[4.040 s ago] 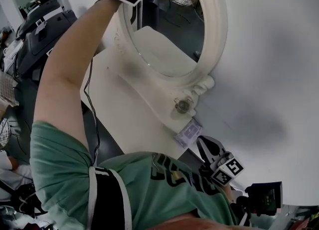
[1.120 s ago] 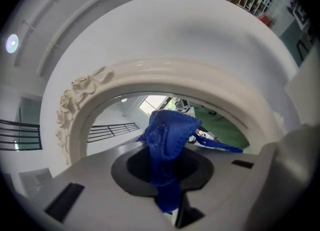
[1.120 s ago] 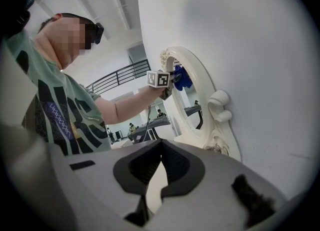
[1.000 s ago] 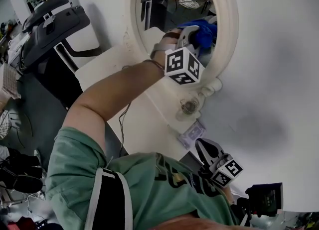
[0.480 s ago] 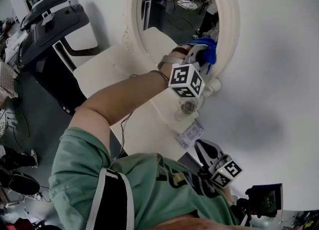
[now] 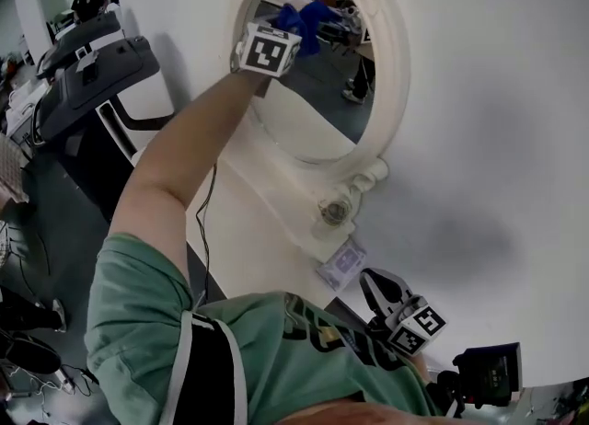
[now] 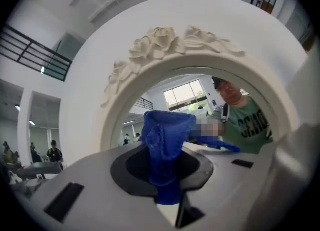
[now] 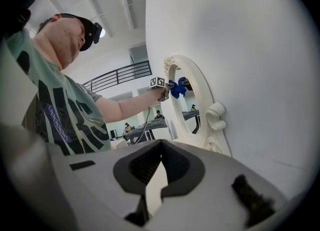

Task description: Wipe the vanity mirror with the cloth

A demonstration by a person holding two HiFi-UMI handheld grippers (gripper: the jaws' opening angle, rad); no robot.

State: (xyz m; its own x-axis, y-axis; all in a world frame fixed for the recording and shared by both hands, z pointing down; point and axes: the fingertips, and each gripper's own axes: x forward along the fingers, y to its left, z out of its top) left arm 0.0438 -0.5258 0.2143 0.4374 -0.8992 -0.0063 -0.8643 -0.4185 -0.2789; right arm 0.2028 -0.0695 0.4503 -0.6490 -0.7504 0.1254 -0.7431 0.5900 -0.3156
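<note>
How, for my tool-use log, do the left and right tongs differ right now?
The left tongs grip the crumpled blue cloth; the right tongs grip nothing. The left tongs are up at the upper glass of the white-framed oval vanity mirror; the right tongs sit low, apart from it. Both are shut.

White table along wall carries oval vanity mirror upright on its base, w/ small pale packet flat nr base, at table edge.

- crumpled fabric cloth: solid bright blue
- oval moulded vanity mirror frame: creamy white, rose relief up top
- marker cube: black-and-white squares
- person's t-shirt: mint green, dark print
</note>
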